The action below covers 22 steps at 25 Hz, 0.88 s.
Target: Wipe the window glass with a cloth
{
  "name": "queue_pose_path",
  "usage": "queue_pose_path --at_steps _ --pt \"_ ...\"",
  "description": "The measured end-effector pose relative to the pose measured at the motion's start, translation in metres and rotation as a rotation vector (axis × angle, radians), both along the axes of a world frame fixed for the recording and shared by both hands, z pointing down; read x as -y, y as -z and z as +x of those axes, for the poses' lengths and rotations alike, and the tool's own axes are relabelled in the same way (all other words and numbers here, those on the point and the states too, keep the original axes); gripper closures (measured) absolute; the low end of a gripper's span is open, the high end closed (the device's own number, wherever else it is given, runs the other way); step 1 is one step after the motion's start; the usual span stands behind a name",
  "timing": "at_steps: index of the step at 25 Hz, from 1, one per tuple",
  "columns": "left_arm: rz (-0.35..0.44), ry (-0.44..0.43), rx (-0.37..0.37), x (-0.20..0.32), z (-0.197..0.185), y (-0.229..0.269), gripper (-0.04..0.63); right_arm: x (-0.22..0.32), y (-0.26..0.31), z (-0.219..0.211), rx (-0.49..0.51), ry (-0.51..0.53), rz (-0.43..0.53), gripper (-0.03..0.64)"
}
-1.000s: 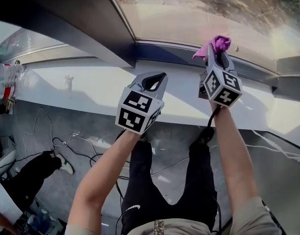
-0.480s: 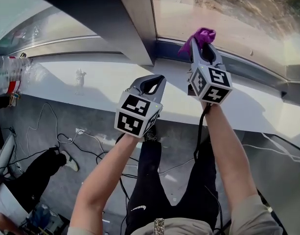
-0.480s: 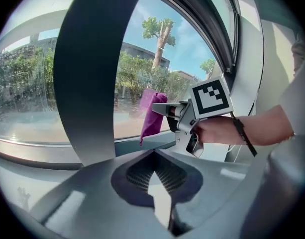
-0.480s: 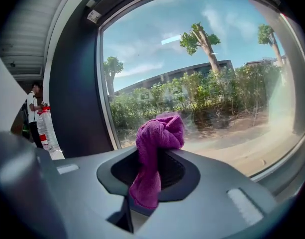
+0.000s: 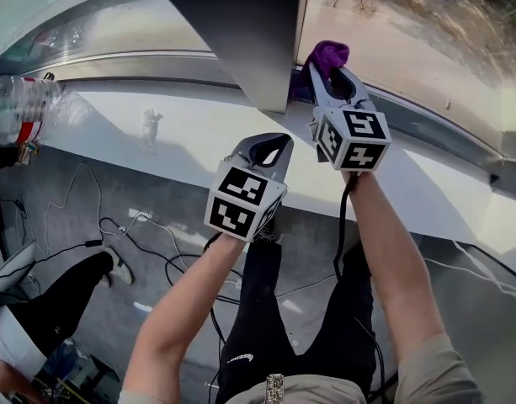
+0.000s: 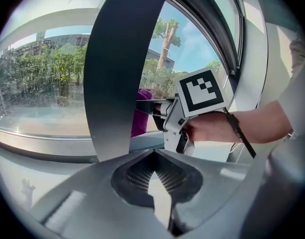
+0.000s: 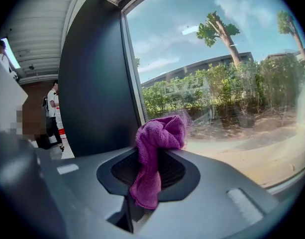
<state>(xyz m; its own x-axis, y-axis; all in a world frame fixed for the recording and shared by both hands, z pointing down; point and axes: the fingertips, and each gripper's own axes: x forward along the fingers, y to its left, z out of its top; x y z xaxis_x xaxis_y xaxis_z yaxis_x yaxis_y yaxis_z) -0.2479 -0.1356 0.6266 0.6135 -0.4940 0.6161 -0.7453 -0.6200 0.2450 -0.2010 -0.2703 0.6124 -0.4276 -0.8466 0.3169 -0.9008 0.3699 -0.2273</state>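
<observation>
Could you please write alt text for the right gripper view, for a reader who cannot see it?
The right gripper is shut on a purple cloth, its bunched end at the window glass beside a dark frame post. Trees and a building show outside.

Harsh daylight floods in through the window glass (image 5: pixel 409 49), and the white sill (image 5: pixel 207 133) is nearly blown out in the head view, while the frame post (image 5: pixel 241 32) goes almost black. Both gripper views are heavy fisheye: dark corners, bent lines. The cloth (image 7: pixel 159 133) looks sharp, just fuzzy at its top.
</observation>
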Motion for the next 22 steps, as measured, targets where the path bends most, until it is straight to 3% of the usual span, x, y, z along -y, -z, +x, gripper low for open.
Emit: queue_pose_path --at_steps 6,11,16,22 --pt "-0.009 0.005 0.006 -0.004 0.007 -0.008 0.595 0.0 -0.004 -0.013 0.038 0.162 -0.026 0.503" --pt "-0.02 -0.023 -0.002 -0.004 0.022 -0.011 0.595 -0.011 0.007 -0.008 0.055 0.218 0.0 0.503" --pt "-0.026 -0.082 0.007 -0.006 0.058 -0.011 0.595 -0.035 0.017 0.03 0.046 0.2 0.041 0.503" --pt "-0.021 -0.173 -0.017 -0.005 0.124 -0.002 0.595 -0.064 0.01 0.12 0.011 0.083 0.015 0.503"
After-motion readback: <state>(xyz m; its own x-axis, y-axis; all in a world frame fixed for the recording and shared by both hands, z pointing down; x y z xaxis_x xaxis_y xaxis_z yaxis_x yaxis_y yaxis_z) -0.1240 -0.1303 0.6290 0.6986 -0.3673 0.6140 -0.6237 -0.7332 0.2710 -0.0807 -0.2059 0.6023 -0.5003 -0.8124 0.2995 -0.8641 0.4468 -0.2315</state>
